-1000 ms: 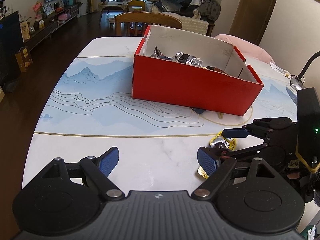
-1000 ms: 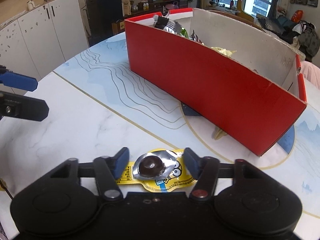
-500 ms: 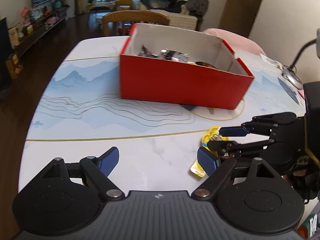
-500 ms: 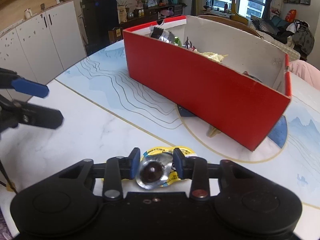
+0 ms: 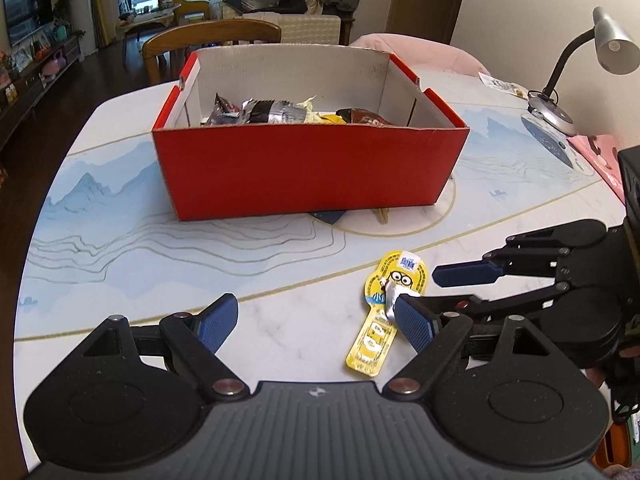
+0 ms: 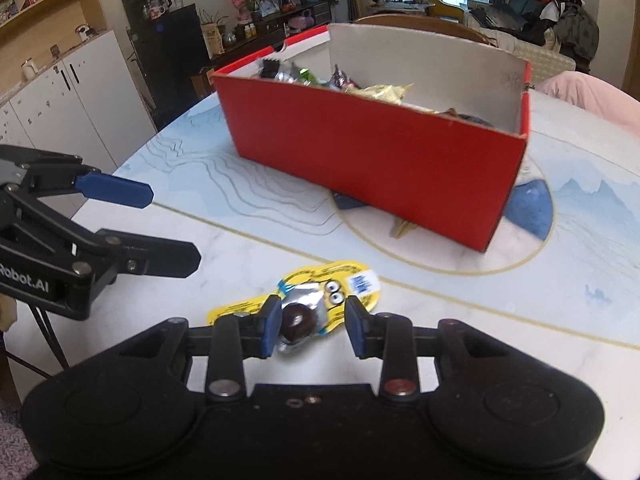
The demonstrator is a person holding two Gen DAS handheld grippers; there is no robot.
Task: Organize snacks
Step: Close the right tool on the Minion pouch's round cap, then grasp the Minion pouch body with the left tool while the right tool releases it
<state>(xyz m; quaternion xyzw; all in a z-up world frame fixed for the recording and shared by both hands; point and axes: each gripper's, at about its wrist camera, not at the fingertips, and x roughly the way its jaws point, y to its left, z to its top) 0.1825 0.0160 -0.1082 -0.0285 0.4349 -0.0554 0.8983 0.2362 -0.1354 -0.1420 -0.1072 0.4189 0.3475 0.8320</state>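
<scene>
Progress check: one loose snack in the grip, not yet boxed

Landmark for all positions: red box (image 5: 308, 172), open-topped, standing on the table (image 5: 160, 264).

Done, judging from the layout: several wrapped snacks (image 5: 272, 112) already lie inside the red box, heaped along its bottom. Foil, dark and yellow wrappers are visible over the near wall. An exact count is not possible.

In hand: one yellow cartoon-printed snack packet (image 6: 352, 280) sits in front of the red box, on the near side and well apart from its wall. The right gripper (image 6: 310, 322) is closed on it, with the blue pads pressed against the foil dome that covers a dark round sweet. The packet's long flat tail points away from the red box, toward the table edge. Whether the packet has left the tabletop I cannot tell from either view.

Left gripper (image 5: 314, 312): jaws wide apart, nothing between them, hovering over bare table in front of the red box, just beside the packet and the right gripper.

Left to do, as I judge it: carry the packet up and over the near wall of the red box and release it inside.

Open item: a small tan thing (image 6: 404, 229) pokes out from under the near bottom edge of the red box. I cannot tell what it is. No other loose snack shows around the red box.
</scene>
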